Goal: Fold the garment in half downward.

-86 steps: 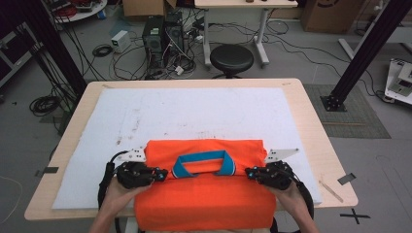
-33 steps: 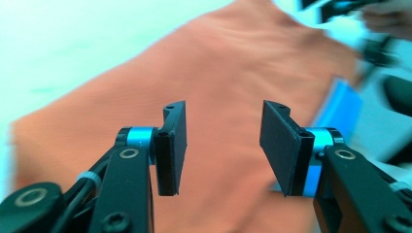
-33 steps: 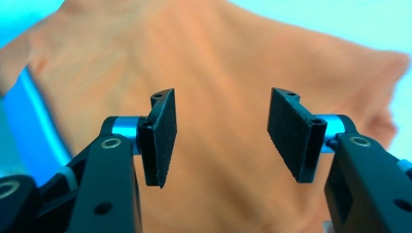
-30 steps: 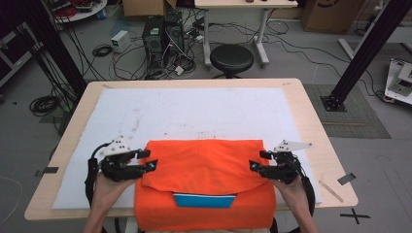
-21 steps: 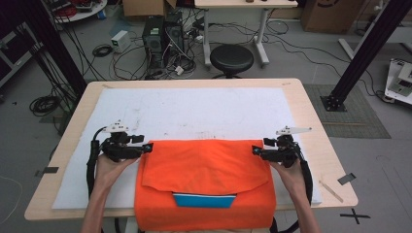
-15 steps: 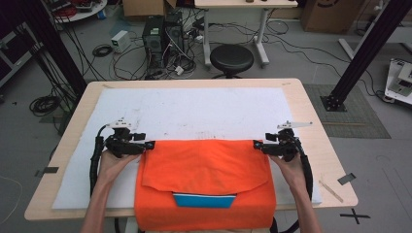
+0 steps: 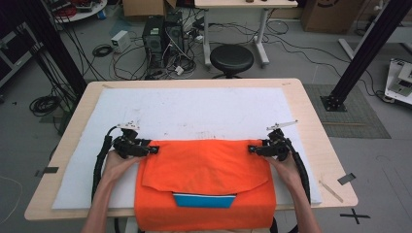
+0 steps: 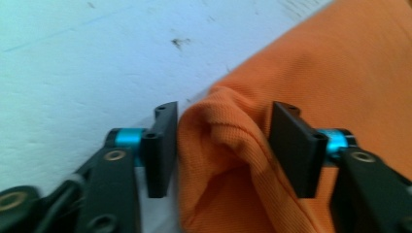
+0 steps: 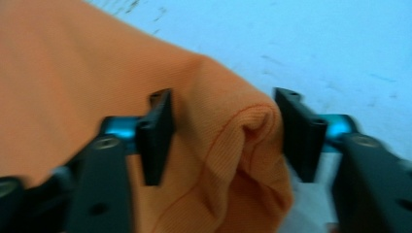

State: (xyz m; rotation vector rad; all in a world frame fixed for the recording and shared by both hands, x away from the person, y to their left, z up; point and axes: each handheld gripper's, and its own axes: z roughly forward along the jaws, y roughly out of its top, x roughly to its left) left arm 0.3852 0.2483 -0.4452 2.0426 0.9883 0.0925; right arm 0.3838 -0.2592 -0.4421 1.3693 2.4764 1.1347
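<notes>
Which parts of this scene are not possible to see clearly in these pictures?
- Orange garment: high view, its near hem is cut off by the bottom edge.
- Blue panel: high view, mostly hidden under the folded orange flap.
- Fabric between the fingers: left gripper view, blurred.
- Right gripper: right gripper view, contact with the cloth unclear.

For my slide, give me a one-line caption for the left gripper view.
Open left gripper straddling a bunched corner of the orange shirt on the white mat.
</notes>
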